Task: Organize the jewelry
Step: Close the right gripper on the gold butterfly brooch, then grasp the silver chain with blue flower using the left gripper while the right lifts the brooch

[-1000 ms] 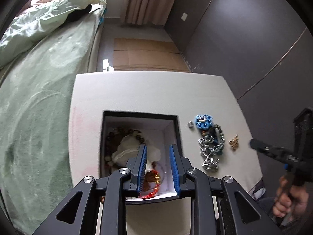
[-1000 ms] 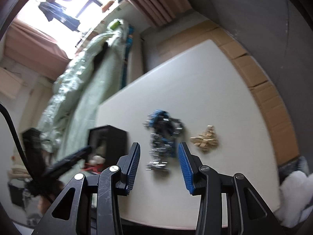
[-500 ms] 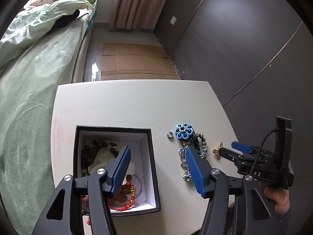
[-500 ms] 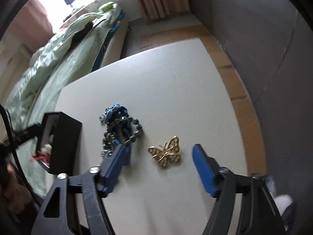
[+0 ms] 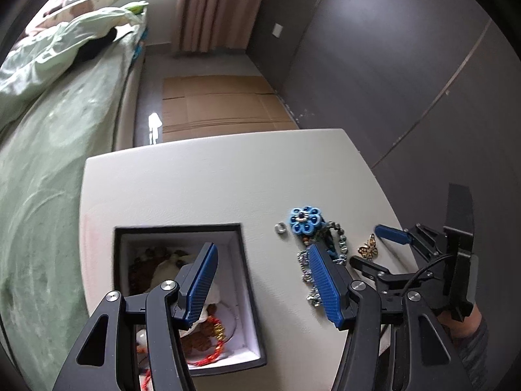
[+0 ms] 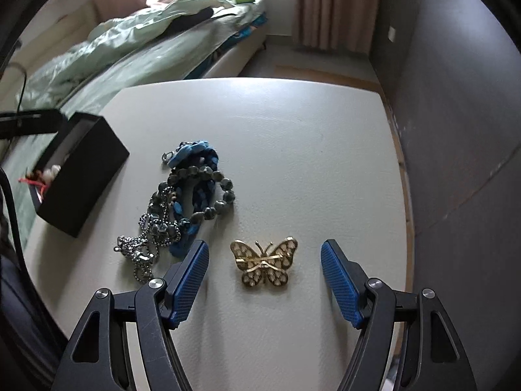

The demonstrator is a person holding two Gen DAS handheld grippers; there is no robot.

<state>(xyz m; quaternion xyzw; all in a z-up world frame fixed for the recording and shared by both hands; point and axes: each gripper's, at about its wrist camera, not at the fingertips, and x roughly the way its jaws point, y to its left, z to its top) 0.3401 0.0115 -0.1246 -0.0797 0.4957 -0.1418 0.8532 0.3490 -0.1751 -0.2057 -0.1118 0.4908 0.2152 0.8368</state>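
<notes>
A gold butterfly brooch [image 6: 264, 263] lies on the white table [image 6: 293, 137], right between the open jaws of my right gripper [image 6: 264, 275]; it also shows in the left wrist view [image 5: 368, 249]. A tangle of blue and grey bead necklaces [image 6: 185, 202] with a blue flower piece [image 5: 305, 220] and a small silver ring [image 5: 280, 227] lies left of it. A black jewelry box [image 5: 247, 296] holds beads, a white piece and a red bracelet [image 5: 211, 355]. My left gripper [image 5: 260, 283] is open and empty above the box's right wall.
A bed with green bedding [image 5: 49, 137] runs along the table's left side. Flattened cardboard [image 5: 221, 104] lies on the floor beyond the table. A dark wall [image 5: 407, 65] stands to the right. The table's right edge [image 6: 403, 195] is near the brooch.
My left gripper has opened wide and drawn back from inside the box, leaving the red bracelet there. My right gripper has opened and moved right from the necklaces to straddle the butterfly brooch.
</notes>
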